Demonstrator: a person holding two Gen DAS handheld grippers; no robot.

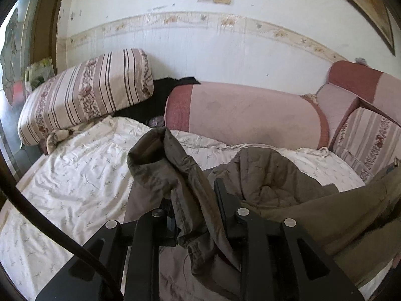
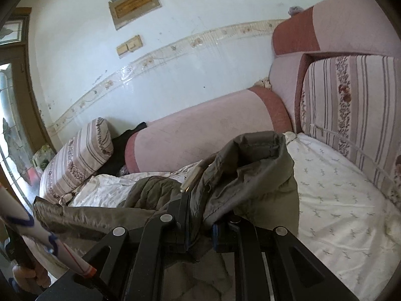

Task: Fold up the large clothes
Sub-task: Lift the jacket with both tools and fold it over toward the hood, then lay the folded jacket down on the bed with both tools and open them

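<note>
Each hand-held gripper (image 1: 194, 208) (image 2: 200, 215) is matte black, with silver round pivot screws (image 1: 242, 211) and a black cable (image 1: 37, 208).

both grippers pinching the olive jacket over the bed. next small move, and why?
Probably draw the two apart to pull it taut. The left gripper and right gripper each pinch a bunched edge of the olive jacket, which sags crumpled onto the white sheet.

A white wall (image 1: 200, 57) with a floral border strip (image 1: 190, 21) stands ahead. Below it runs a pink sofa backrest (image 1: 250, 115). A striped floral cushion (image 1: 85, 92) leans ahead-left, by daylit glass doors (image 2: 10, 115).
</note>
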